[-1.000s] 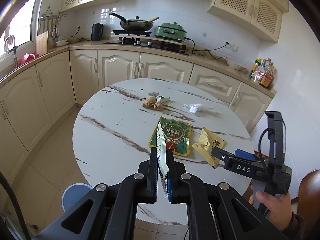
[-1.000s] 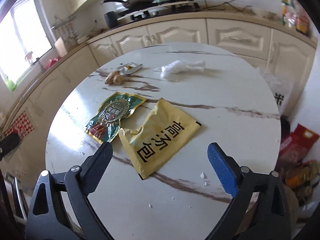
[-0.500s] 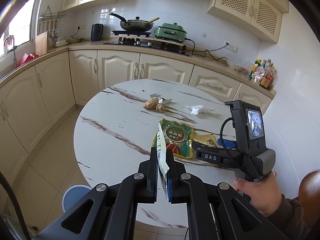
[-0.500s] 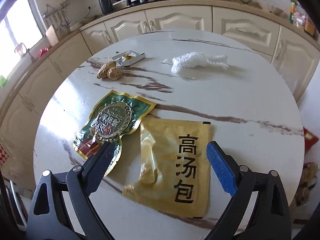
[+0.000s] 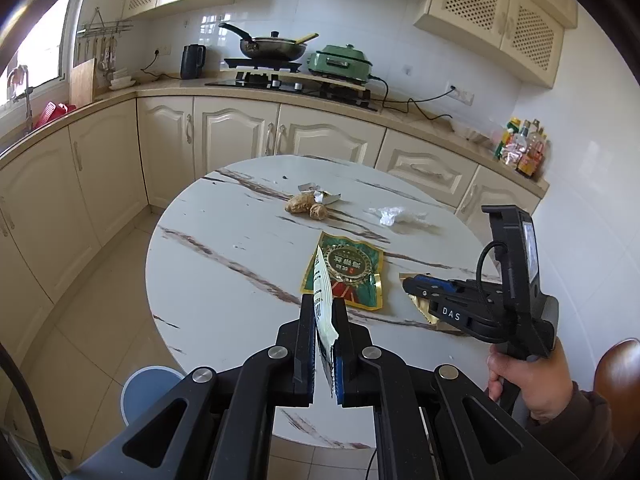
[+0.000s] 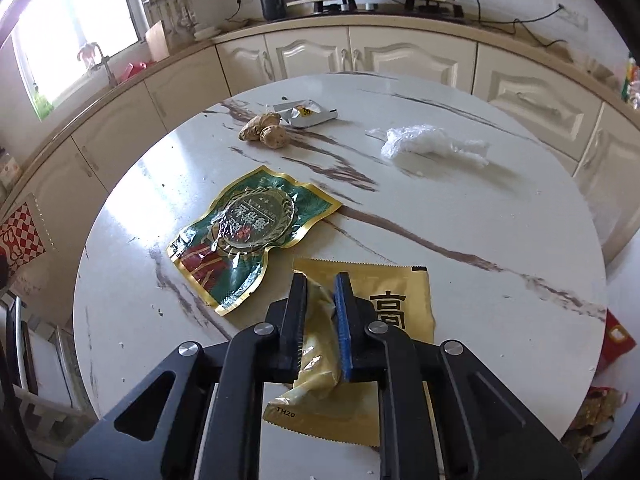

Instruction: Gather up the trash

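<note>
Now, in the left wrist view, your left gripper (image 5: pixel 324 316) has its jaws clamped flat on a white wrapper (image 5: pixel 322 296) that stands up on edge between the pads, so that piece is secured; hold it level and off the marble table (image 5: pixel 224 240) while the other hand works. To the right in this view your right gripper (image 5: pixel 416 285) reaches in low over the near right part of the table, its tip on the yellow soup packet (image 5: pixel 420 307), with your hand (image 5: pixel 528 376) gripping the handle below. Farther off lie the green foil pouch (image 5: pixel 352 268), two ginger pieces (image 5: pixel 306 207), a small silver wrapper (image 5: pixel 320 196) and a crumpled clear plastic wad (image 5: pixel 394 215), all waiting; a pale blue bin (image 5: pixel 148 388) sits on the floor at the near left. In the right wrist view, the right gripper (image 6: pixel 321 292) has its jaws closing on the yellow soup packet (image 6: pixel 384 312), and a fold of its left side is already bunched up between the pads while the rest lies flat on the table (image 6: pixel 480 216). Finish the squeeze before lifting, since thin film like this will likely slip if only the crease is caught. Lift straight up, because the green foil pouch (image 6: pixel 248 232) lies just beside the packet on the left and a sideways drag could probably snag it.
</note>
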Motion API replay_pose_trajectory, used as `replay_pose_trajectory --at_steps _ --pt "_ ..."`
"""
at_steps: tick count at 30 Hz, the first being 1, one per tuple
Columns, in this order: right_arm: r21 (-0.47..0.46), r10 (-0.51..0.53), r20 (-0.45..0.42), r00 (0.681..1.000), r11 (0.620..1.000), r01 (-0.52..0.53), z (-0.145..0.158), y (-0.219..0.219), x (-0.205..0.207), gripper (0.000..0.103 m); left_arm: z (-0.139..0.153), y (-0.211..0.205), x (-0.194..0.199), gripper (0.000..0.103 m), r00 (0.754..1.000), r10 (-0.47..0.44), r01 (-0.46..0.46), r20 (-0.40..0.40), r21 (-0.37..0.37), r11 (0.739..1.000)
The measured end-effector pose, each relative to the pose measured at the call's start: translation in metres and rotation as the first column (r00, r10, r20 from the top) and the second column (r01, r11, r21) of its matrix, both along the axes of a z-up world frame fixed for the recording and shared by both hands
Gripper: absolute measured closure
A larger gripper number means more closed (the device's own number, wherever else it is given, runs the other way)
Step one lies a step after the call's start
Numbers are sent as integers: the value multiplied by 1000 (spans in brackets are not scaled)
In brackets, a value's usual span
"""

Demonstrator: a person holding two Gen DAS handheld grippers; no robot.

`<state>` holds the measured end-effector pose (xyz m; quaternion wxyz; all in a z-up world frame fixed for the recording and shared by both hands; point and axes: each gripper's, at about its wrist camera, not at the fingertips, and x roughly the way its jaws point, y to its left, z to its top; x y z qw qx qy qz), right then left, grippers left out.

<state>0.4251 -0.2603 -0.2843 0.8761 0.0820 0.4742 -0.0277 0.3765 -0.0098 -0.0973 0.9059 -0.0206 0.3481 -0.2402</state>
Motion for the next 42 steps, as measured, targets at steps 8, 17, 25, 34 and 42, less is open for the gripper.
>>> replay_pose_trajectory --at_steps 8,17,25,34,42 --pt "40 17 67 998 999 -19 24 1 -13 91 1 5 -9 99 1000 0 0 5 -12 1000" --pt "102 37 146 989 993 -52 53 10 -20 96 0 5 -15 99 1000 -2 3 4 -24 1000" --pt "111 62 162 985 991 -81 58 21 -17 97 -2 10 -12 99 1000 -2 2 1 -25 1000" --pt "20 39 37 999 999 -39 22 42 -11 49 -4 13 -10 99 1000 1 -2 -9 -24 1000" --pt "-133 -79 -53 995 989 72 3 40 -33 19 -4 11 -10 99 1000 -7 7 -4 -31 999"
